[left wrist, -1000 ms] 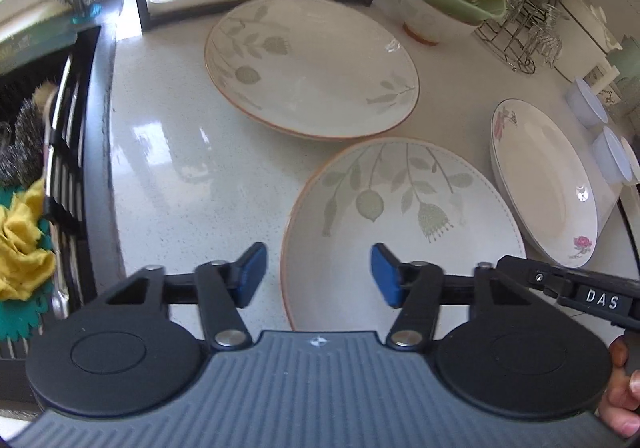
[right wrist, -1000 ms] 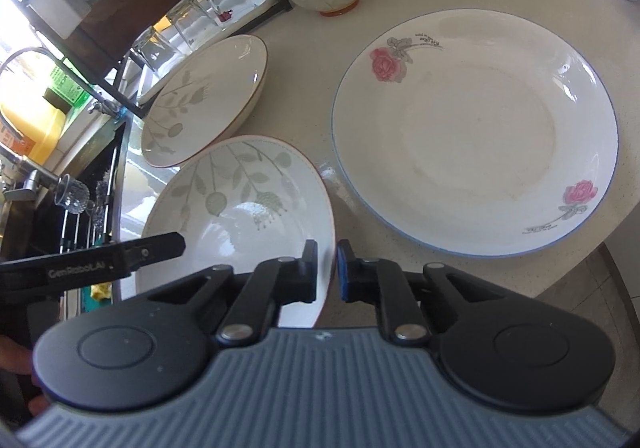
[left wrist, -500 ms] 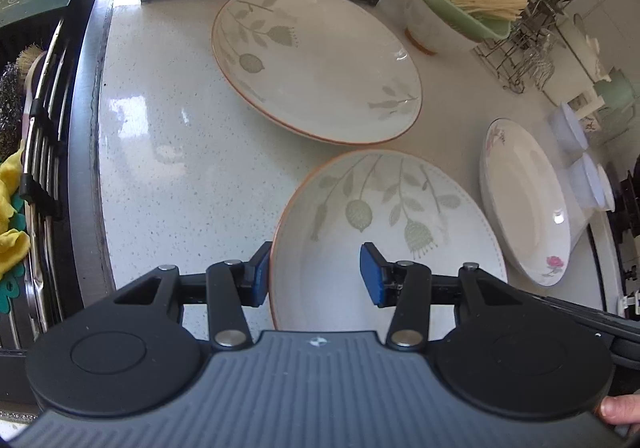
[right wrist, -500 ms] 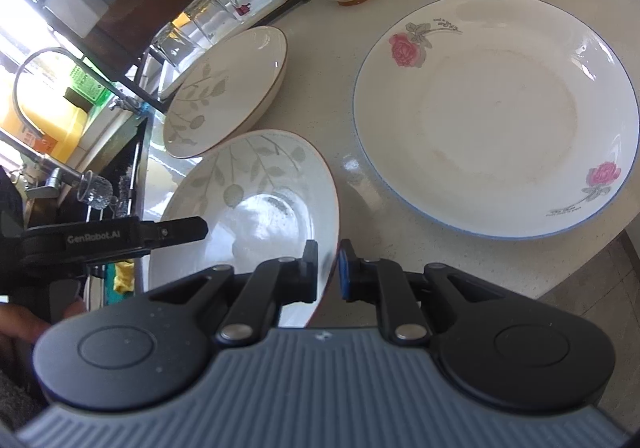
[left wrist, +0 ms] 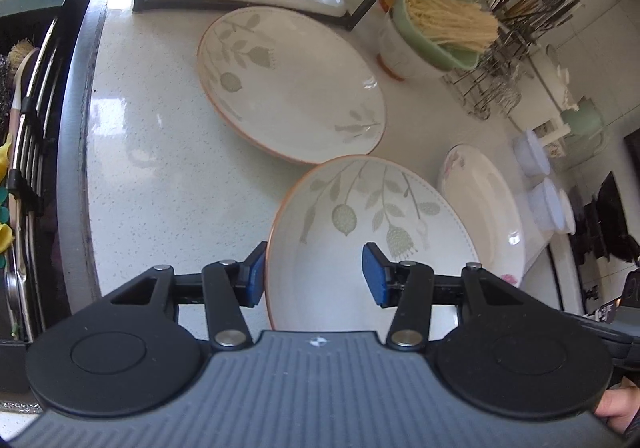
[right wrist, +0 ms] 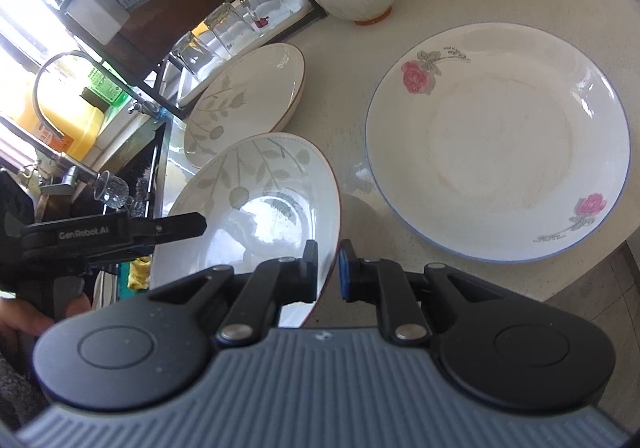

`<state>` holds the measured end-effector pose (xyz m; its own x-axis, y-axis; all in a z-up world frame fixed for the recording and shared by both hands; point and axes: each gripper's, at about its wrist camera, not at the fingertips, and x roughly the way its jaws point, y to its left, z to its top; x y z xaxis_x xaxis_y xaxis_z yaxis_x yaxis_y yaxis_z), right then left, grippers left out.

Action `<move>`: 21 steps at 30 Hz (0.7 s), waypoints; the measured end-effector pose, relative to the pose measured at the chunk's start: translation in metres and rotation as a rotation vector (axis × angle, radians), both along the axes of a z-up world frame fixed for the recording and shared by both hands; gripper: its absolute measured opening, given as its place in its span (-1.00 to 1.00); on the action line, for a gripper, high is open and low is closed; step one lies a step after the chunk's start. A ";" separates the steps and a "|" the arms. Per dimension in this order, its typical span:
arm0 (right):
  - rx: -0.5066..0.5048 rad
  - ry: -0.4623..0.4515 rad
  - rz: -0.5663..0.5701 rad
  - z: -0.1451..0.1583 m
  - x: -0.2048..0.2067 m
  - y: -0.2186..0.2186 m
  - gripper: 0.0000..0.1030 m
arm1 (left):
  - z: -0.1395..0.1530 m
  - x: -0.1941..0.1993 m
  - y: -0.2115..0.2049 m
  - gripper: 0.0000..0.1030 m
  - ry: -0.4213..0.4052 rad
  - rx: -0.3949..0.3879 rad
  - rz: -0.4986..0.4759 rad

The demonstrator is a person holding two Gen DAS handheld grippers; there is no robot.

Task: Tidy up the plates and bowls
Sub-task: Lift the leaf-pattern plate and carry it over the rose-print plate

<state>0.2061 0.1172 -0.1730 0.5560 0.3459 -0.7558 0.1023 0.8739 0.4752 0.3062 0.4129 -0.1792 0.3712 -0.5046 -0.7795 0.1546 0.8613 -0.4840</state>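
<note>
1. The right claw (right wrist: 328, 268) is clamped on the near rim of a leaf-pattern plate (right wrist: 256, 204), which it holds tilted above the counter (left wrist: 160, 168) close to its front edge.
2. The left claw (left wrist: 314, 274) has just opened slightly and stands half open astride the same plate's opposite rim; whether its pads touch cannot be told.
3. A second leaf-pattern plate (left wrist: 288, 84) lies flat towards the counter's back edge.
4. A rose plate (right wrist: 496, 140) lies near the right front corner.
</note>
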 end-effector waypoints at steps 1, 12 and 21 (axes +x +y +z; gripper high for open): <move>0.000 -0.006 0.003 0.004 0.000 -0.001 -0.73 | 0.004 0.000 -0.001 0.06 -0.009 -0.004 0.001; 0.005 -0.070 0.023 0.032 0.011 -0.030 -0.73 | 0.036 0.014 -0.020 0.06 -0.053 -0.078 0.014; 0.035 -0.120 -0.021 0.034 0.020 -0.077 -0.74 | 0.042 0.031 -0.070 0.06 -0.038 -0.066 -0.014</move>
<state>0.2264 0.0400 -0.1394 0.6491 0.3581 -0.6711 0.0614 0.8547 0.5154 0.3371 0.3425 -0.1375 0.3924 -0.5600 -0.7297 0.1859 0.8252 -0.5333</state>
